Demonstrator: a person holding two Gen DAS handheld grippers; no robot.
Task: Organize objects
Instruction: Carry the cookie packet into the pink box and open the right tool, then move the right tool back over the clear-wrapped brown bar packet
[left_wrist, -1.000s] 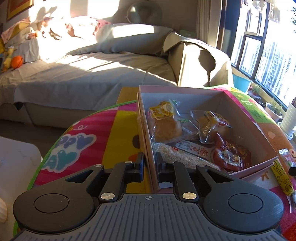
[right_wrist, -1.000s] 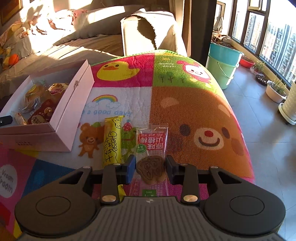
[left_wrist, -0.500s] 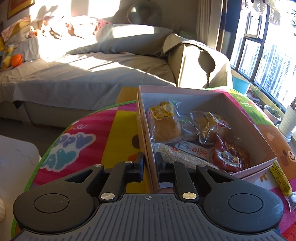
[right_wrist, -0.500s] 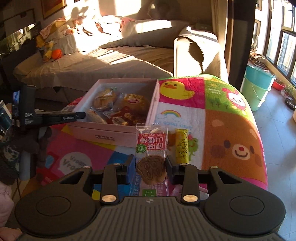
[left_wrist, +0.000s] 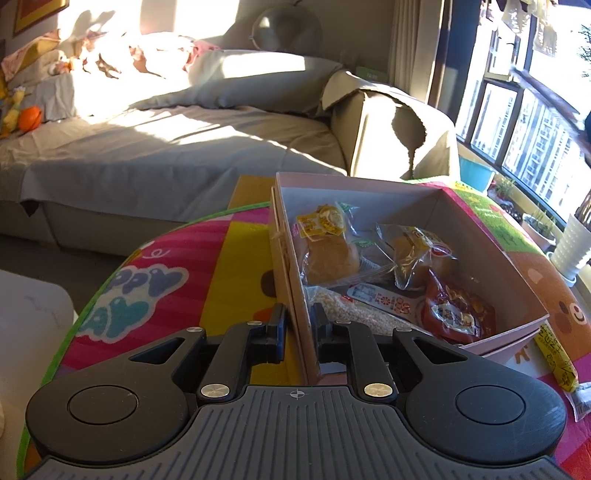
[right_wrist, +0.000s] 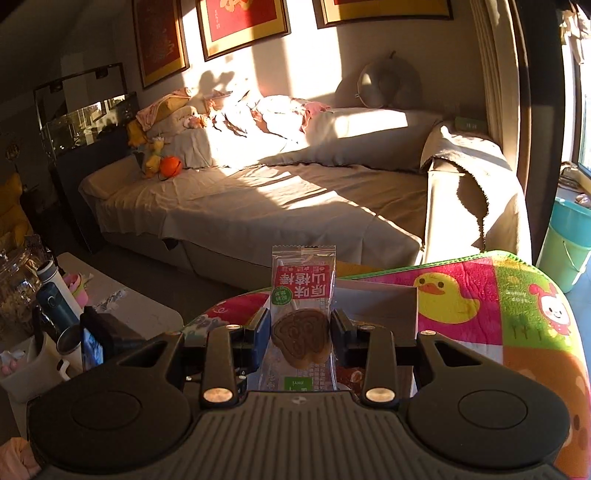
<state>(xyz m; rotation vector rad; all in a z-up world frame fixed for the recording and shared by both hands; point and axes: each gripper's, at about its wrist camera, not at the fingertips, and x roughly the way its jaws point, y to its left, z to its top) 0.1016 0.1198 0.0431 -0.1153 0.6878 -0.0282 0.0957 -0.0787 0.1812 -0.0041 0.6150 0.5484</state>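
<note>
A pink cardboard box (left_wrist: 480, 236) holding several wrapped snacks (left_wrist: 328, 254) sits on the colourful play mat (left_wrist: 177, 280). My left gripper (left_wrist: 298, 325) is shut on the box's near left wall. My right gripper (right_wrist: 298, 332) is shut on a clear snack packet with a red label and a brown biscuit (right_wrist: 301, 317), held upright above the mat. The box's far wall (right_wrist: 376, 302) shows just behind the packet in the right wrist view. A yellow cheese stick packet (left_wrist: 556, 360) lies on the mat to the right of the box.
A grey sofa (left_wrist: 166, 155) stands beyond the mat. A white side table (right_wrist: 122, 306) with bottles and cups (right_wrist: 55, 295) is at the left. A teal bucket (right_wrist: 569, 240) stands by the window at the right. A white pot (left_wrist: 574, 247) sits on the floor at the right.
My right gripper has lifted and swung left with the snack packet, from near the cheese stick to above the box's edge. My left gripper has kept its hold on the box wall.
</note>
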